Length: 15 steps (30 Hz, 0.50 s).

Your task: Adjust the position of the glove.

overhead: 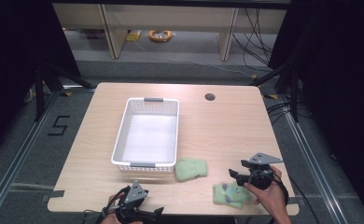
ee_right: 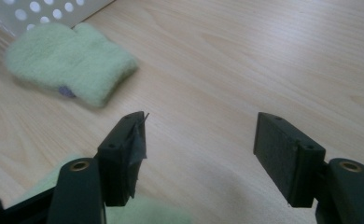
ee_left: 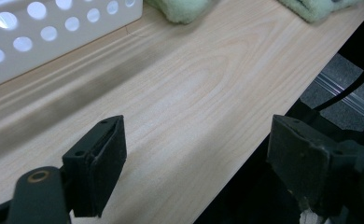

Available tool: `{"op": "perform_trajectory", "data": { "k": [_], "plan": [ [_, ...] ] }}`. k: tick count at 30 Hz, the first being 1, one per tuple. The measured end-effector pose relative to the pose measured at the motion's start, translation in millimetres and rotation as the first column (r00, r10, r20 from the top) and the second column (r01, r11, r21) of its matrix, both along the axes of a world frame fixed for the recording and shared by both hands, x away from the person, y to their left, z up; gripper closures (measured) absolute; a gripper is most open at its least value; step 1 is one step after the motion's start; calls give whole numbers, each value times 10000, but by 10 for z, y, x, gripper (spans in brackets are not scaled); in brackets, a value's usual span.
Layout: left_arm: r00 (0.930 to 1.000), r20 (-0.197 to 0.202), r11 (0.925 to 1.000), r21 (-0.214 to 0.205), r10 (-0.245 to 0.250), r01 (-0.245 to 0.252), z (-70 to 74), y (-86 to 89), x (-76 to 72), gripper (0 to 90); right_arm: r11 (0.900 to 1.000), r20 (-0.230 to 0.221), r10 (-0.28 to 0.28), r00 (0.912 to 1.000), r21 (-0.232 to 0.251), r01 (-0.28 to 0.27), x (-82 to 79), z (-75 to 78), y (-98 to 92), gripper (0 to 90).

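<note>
Right tool (overhead: pixel 236 174): jaws spread, nothing between them, hovering just above the near green mitten (overhead: pixel 230 193), which lies under its left jaw. Second green mitten (ee_right: pixel 70 60) lies ahead and to its left, flat on the tabletop (overhead: pixel 217 126), beside the white basket (overhead: pixel 124 135). Left tool (ee_left: pixel 194 158): jaws spread, empty, over the tabletop's near edge.

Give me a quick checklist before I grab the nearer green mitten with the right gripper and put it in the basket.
1. Right gripper open, nothing between the jaws: ok.
2. Nearer mitten lying free on the table: ok.
3. Jaws already around that mitten: not ok, it lies just beneath them.
4. Basket empty: ok.
5. Left gripper open and out of the way: ok.
6. Other mitten clear of the basket wall: cannot tell.
</note>
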<state>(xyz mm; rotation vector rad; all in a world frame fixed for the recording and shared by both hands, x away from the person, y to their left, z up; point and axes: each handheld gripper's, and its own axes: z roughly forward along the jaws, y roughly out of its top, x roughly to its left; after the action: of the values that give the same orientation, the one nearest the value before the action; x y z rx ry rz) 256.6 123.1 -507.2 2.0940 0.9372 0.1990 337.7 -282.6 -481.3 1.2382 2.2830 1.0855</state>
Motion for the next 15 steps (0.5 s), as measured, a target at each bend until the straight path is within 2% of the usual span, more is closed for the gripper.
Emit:
{"op": "perform_trajectory", "data": {
  "k": [1, 2, 4, 5, 6, 13, 14, 15],
  "plan": [
    [9999, -58, 9999, 19, 104, -104, -4, 1, -2, 191, 9999, -32, 98, 9999, 48, -98, -2, -5, 14, 372],
    [10000, 67, 9999, 139, -48, 47, 2, 12, 6, 191, 9997, -13, 229, 9997, -109, -230, 2, 1, 10, 380],
    [10000, 66, 9999, 164, -51, 49, 5, 15, 6, 191, 9996, 6, 201, 9998, -174, -201, -3, 7, 20, 384],
    [10000, 63, 9999, 148, -50, 49, 5, 14, 6, 191, 9999, -78, 148, 9999, -77, -148, -13, 9, 39, 391],
    [10000, 61, 9999, 145, -51, 50, 5, 14, 5, 191, 9989, 90, 394, 9992, -243, -392, 2, 12, 30, 398],
    [9999, -74, 10000, 2, 80, -80, -4, 1, -1, 191, 9983, 212, 545, 9983, -228, -540, -18, 59, 88, 430],
    [9999, 75, 9998, 176, -71, 69, 7, 16, 7, 191, 9973, 179, 697, 9974, -250, -693, -10, 76, 110, 441],
    [9999, 75, 9998, 176, -71, 69, 7, 16, 7, 191, 9973, 179, 697, 9974, -250, -693, -10, 76, 110, 441]
  ]
}}
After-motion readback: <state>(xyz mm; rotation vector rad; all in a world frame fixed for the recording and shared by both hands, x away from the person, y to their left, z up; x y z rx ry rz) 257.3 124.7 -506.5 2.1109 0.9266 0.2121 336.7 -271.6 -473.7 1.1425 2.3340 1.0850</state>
